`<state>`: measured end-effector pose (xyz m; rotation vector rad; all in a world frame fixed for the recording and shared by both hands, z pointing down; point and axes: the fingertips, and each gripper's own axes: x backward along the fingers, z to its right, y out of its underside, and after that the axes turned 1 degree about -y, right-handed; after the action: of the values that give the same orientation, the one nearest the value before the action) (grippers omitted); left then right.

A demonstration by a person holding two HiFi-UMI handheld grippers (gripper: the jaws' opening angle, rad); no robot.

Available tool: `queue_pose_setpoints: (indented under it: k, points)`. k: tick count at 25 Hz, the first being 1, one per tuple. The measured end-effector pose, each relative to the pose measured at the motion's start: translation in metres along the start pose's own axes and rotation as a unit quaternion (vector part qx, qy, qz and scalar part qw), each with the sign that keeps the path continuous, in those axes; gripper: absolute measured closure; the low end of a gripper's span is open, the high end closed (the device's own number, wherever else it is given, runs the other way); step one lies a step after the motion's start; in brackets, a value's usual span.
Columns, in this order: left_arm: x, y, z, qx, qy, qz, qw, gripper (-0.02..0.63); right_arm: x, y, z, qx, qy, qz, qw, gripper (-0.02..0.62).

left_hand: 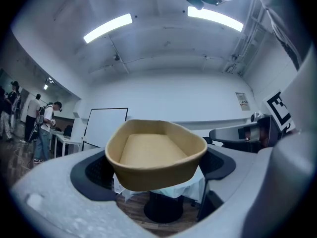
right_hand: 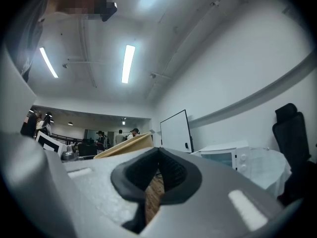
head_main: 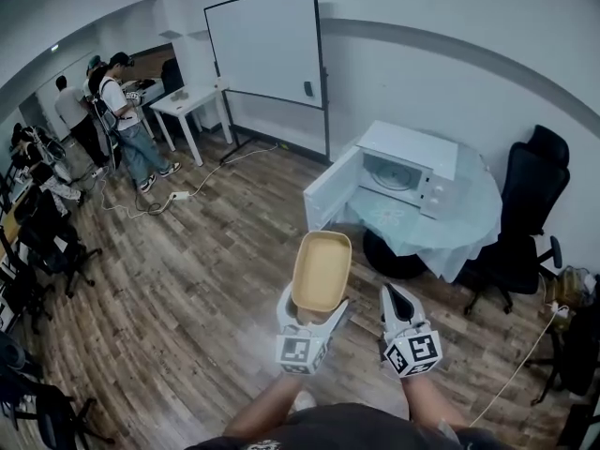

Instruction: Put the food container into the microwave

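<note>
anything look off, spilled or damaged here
Nothing stands out. The food container sits empty and undented in the left gripper, and the microwave stands on its table with its door open.

The right claw (right_hand: 159,152) fills the lower half of the view, its two grey jaws drawn together so that the black pads (right_hand: 173,170) meet at their tips, with nothing between them. Below the tips a thin slit stays between the pads, and brown wooden floor (right_hand: 152,195) shows through it. Just left of the jaws, a tan rim of the food container (right_hand: 126,147) rises above the grey body. Beyond stands a whiteboard (right_hand: 176,130) against the wall, and to its right a white microwave (right_hand: 222,156) sits on a pale-clothed counter (right_hand: 270,163). A black chair (right_hand: 292,133) stands at the far right. Long light strips (right_hand: 128,63) cross the ceiling, and several people (right_hand: 119,136) stand far back on the left.
</note>
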<state>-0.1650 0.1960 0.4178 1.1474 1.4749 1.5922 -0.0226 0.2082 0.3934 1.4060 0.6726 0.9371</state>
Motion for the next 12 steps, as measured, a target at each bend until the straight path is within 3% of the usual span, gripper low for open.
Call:
queue_pose_setpoints:
  k: [12]
  points:
    - [0.012, 0.009, -0.046, 0.001, 0.014, -0.011, 0.9998, 0.078, -0.035, 0.026, -0.043, 0.008, -0.005, -0.019, 1.0, 0.594]
